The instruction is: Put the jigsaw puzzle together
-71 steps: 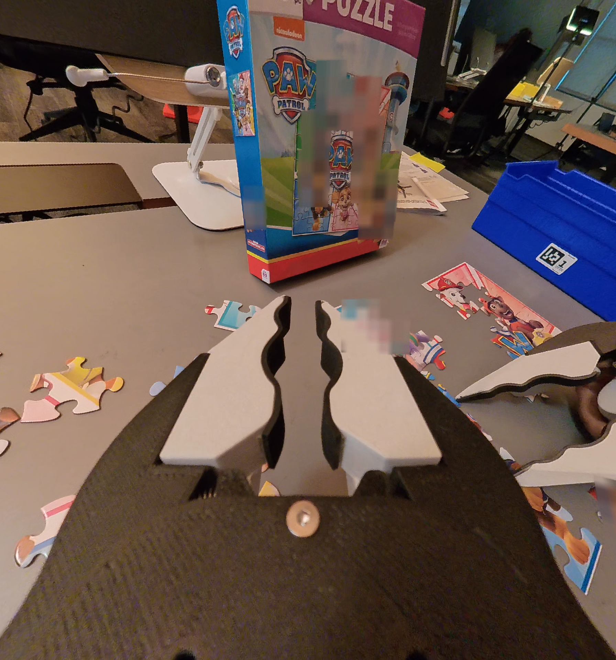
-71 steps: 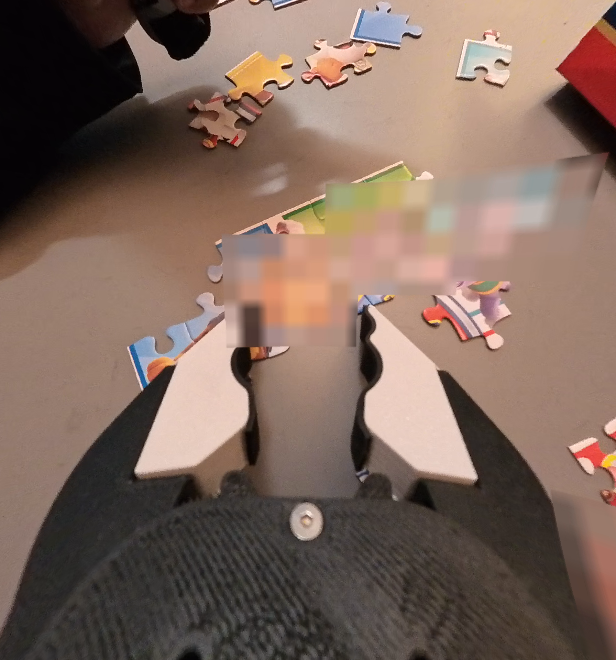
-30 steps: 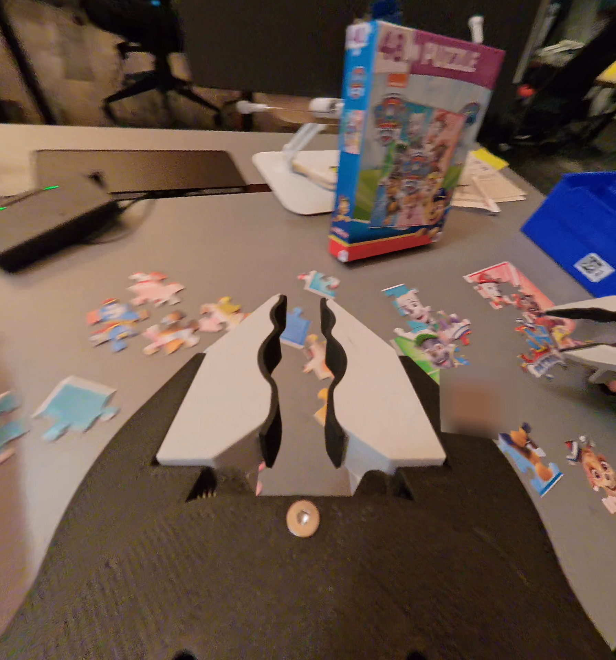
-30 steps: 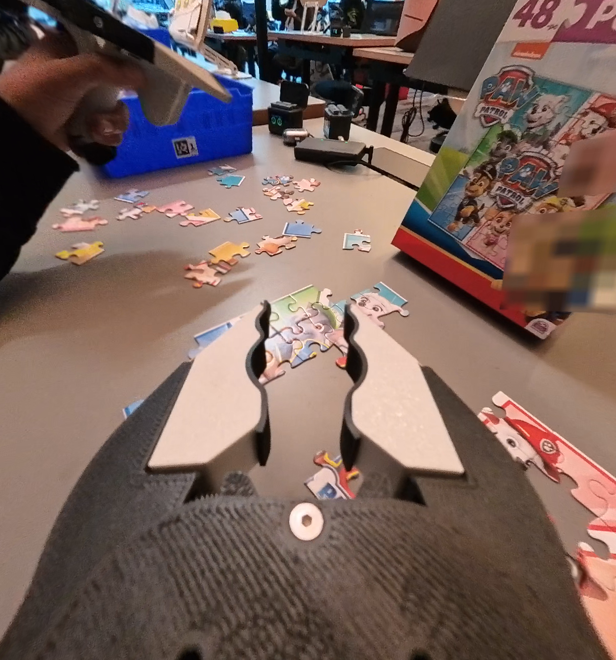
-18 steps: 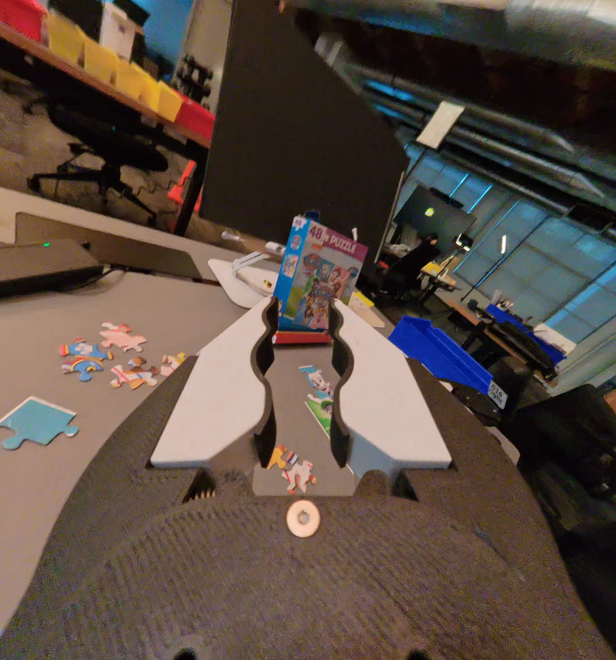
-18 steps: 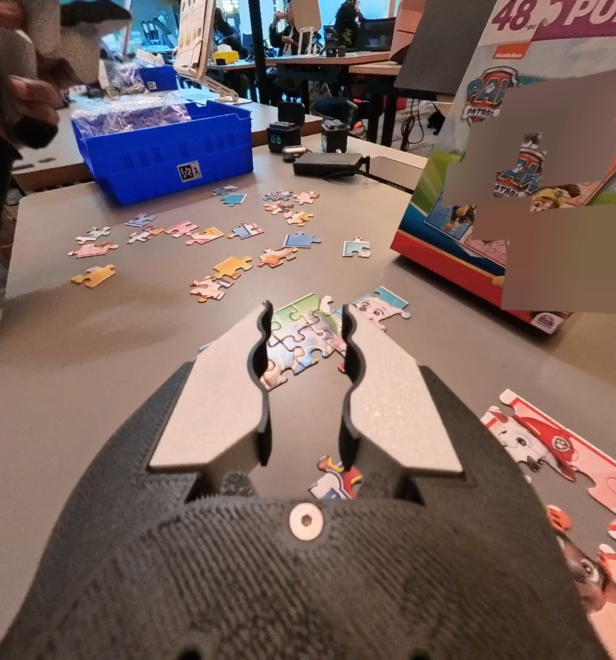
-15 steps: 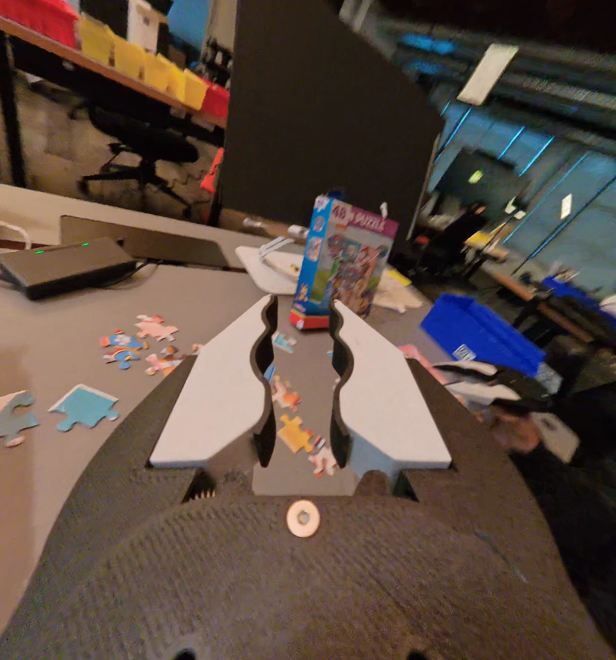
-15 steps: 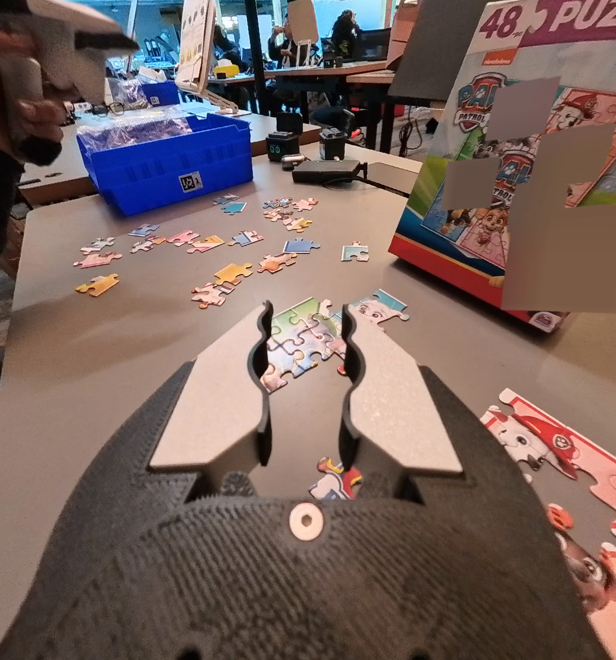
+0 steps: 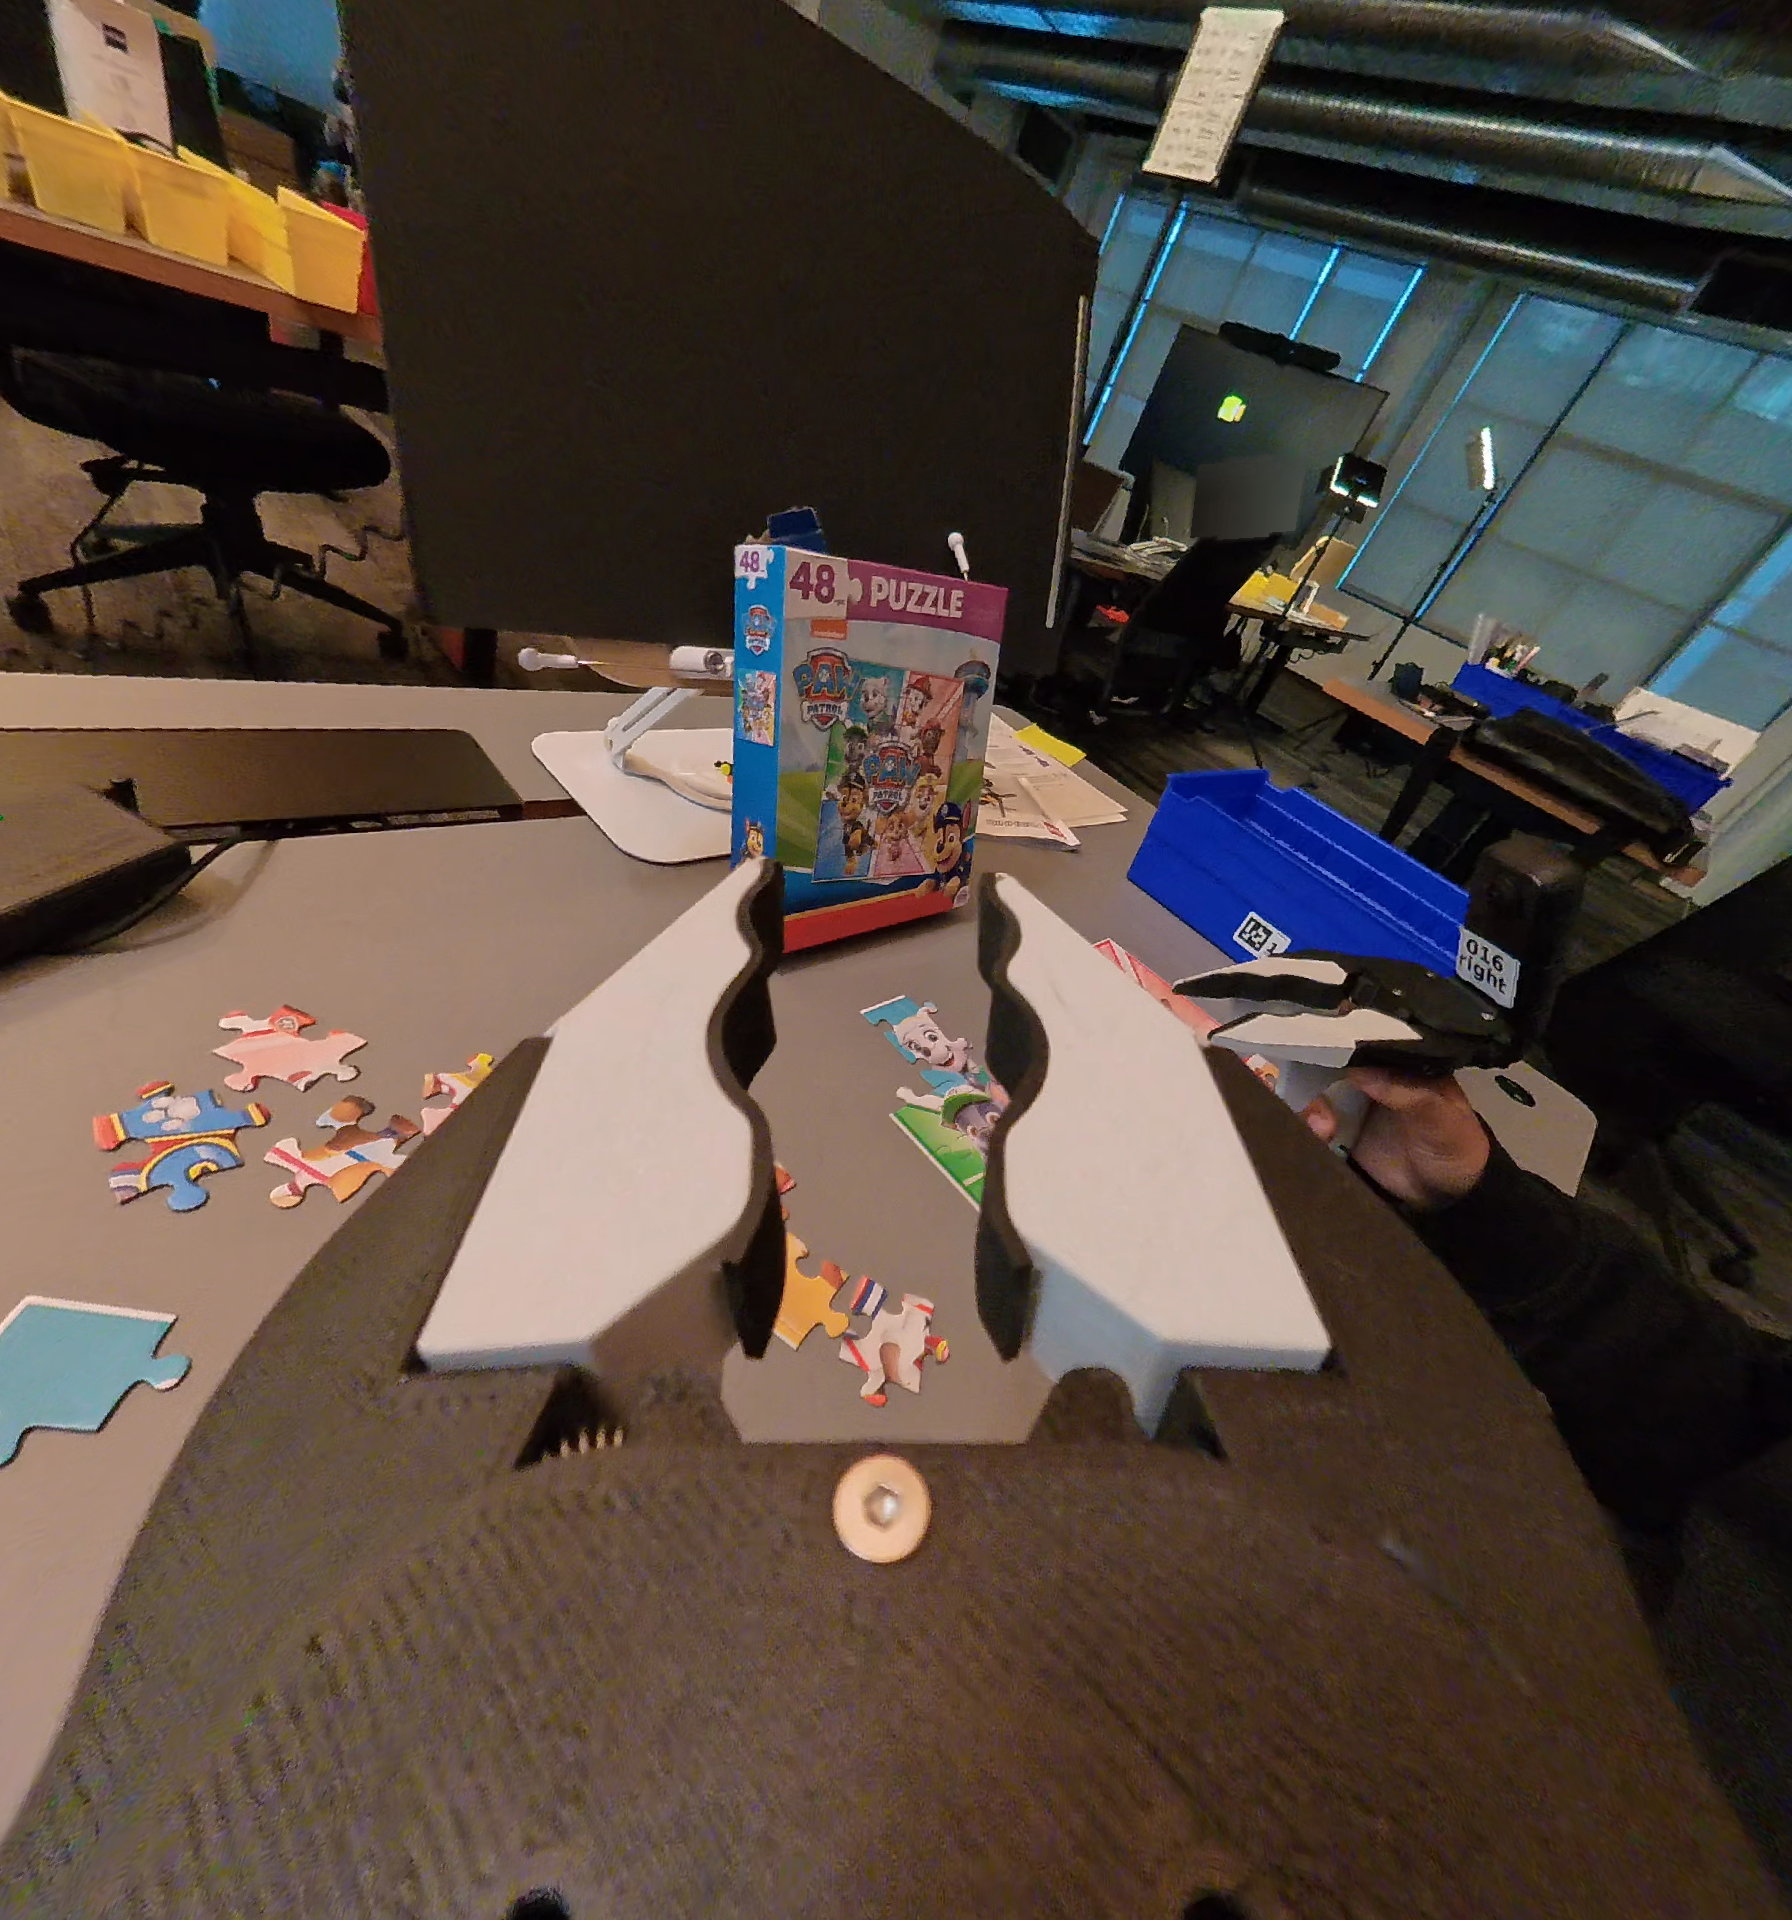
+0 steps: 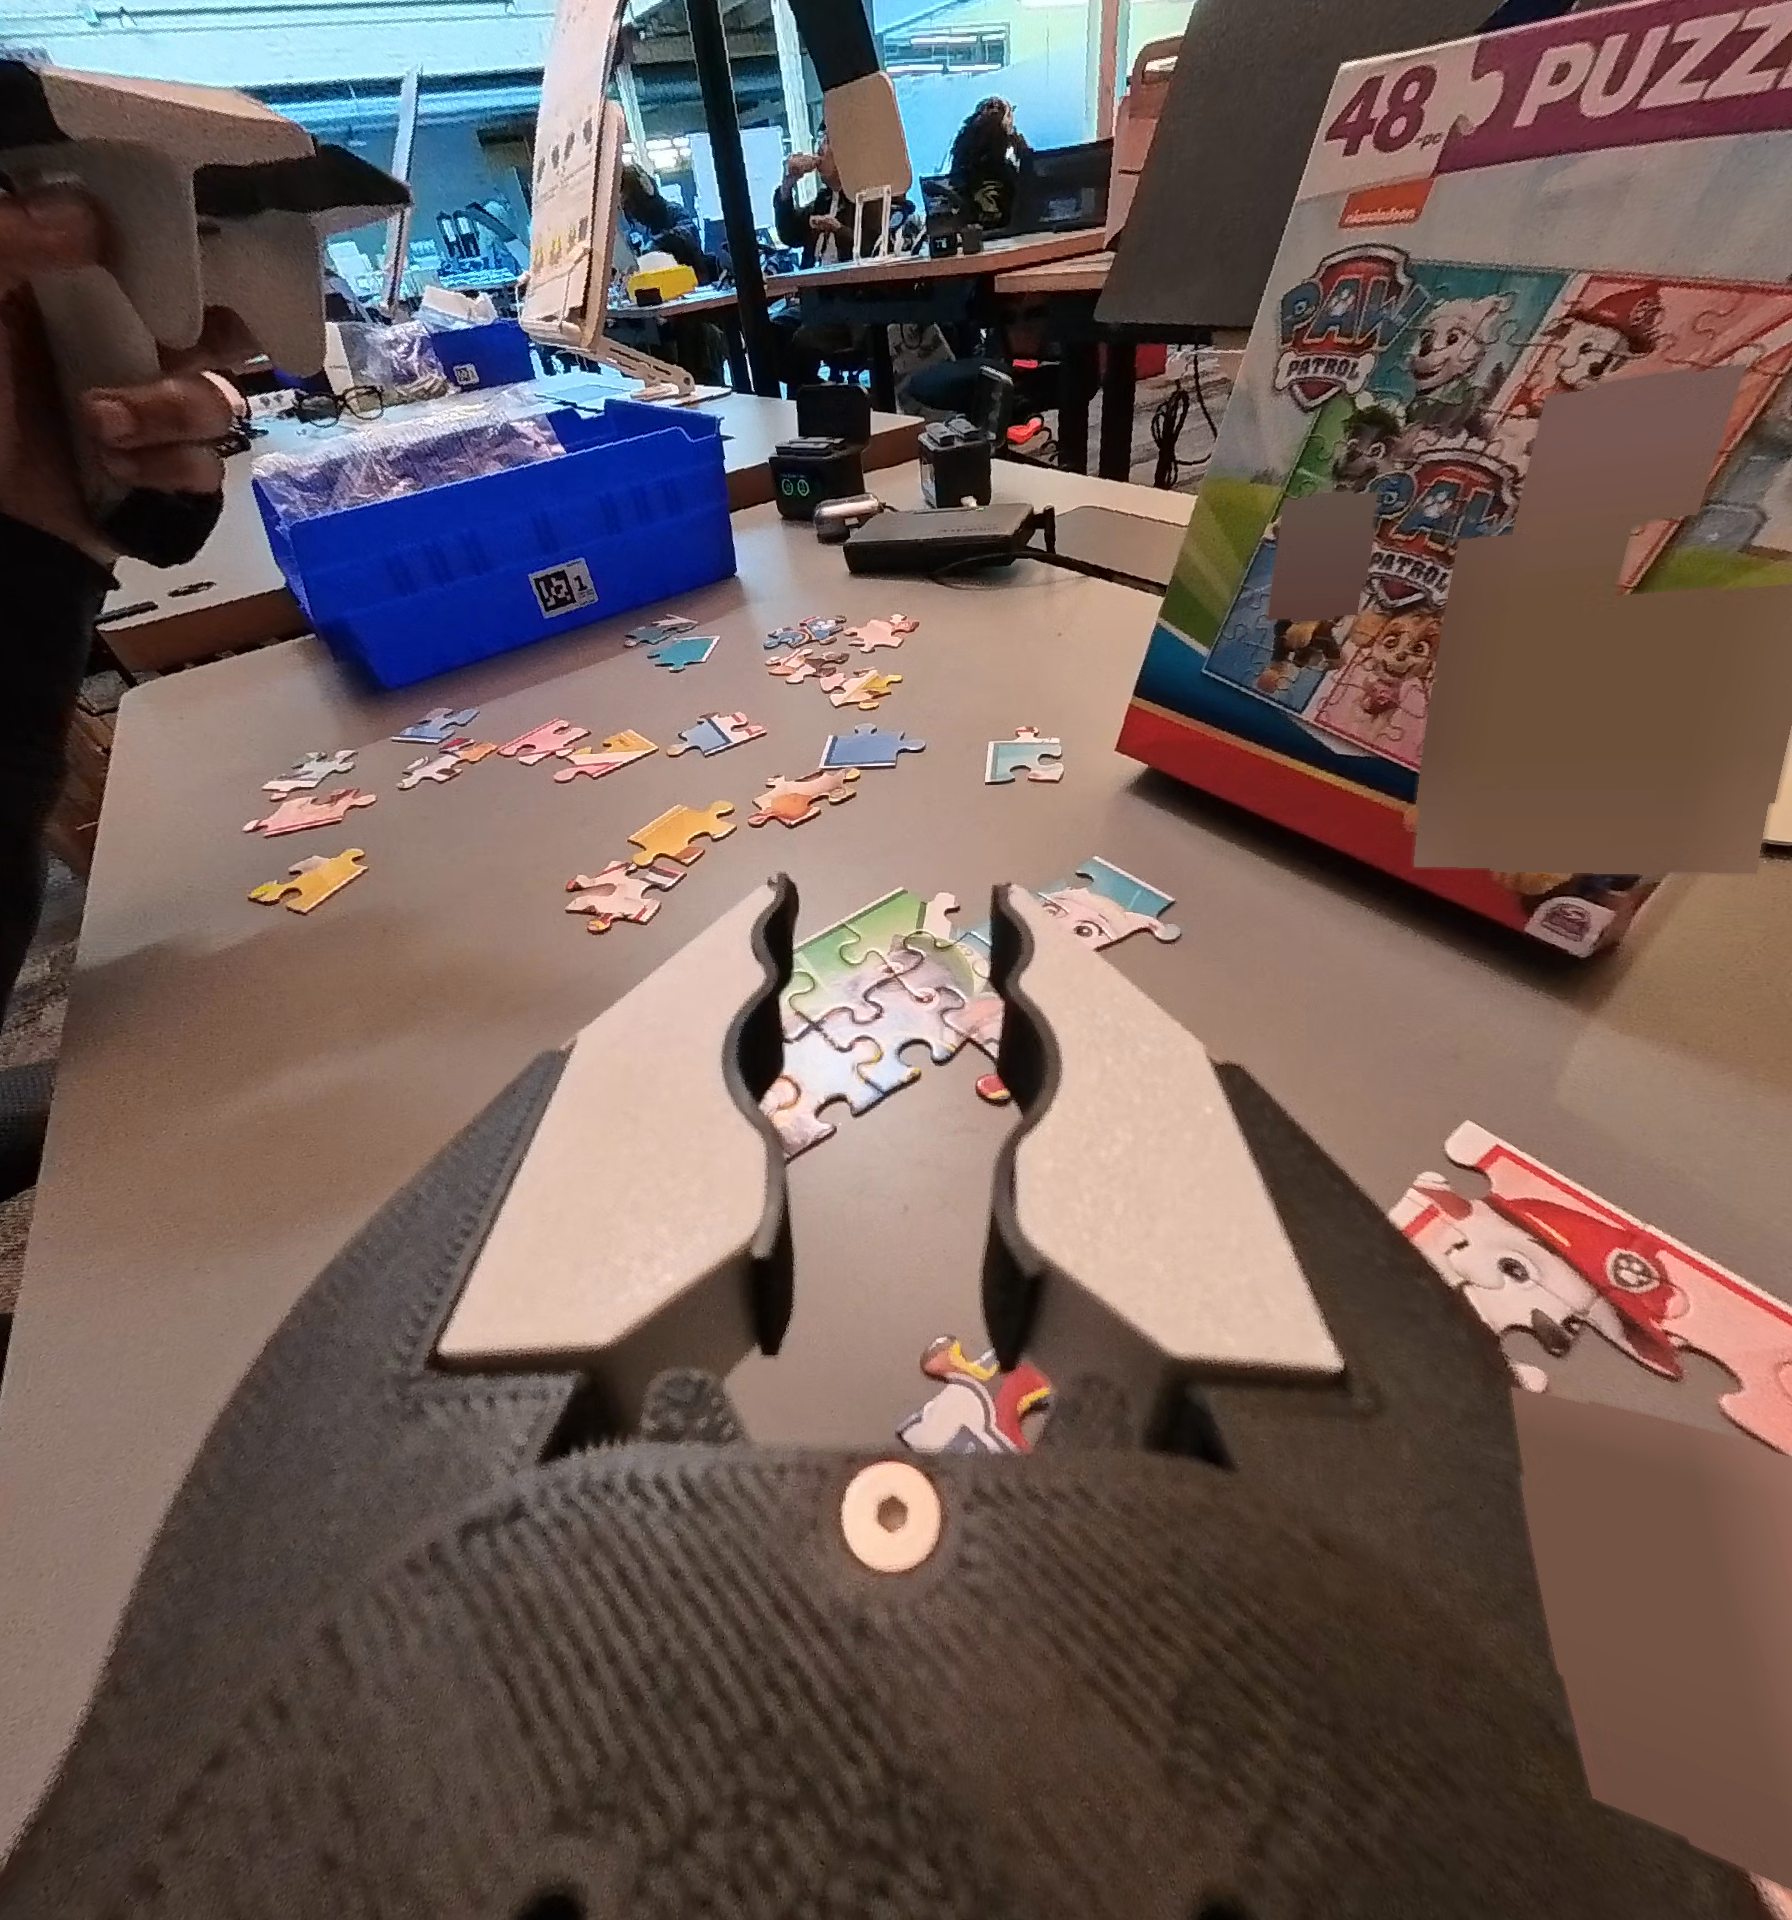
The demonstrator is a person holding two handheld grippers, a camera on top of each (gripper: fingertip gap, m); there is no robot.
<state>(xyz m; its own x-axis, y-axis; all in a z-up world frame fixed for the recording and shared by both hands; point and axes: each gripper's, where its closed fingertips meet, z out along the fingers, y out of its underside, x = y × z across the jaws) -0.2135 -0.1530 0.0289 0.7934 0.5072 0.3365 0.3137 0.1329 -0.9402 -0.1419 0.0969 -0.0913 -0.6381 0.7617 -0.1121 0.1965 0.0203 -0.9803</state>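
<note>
Apparently idle, I held both grippers parted and empty above the grey table (image 10: 248,1039): my right gripper (image 10: 890,894) over the joined puzzle patch (image 10: 876,1013), my left gripper (image 9: 871,883) facing the upright puzzle box (image 9: 871,727).

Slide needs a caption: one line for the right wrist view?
Open right gripper above joined puzzle pieces on grey table, upright puzzle box beyond.

Printed lettering on upright puzzle box (image 9: 868,743), coded sticker on blue bin (image 10: 502,561), label on right hand-held gripper (image 9: 1198,1008)
</note>
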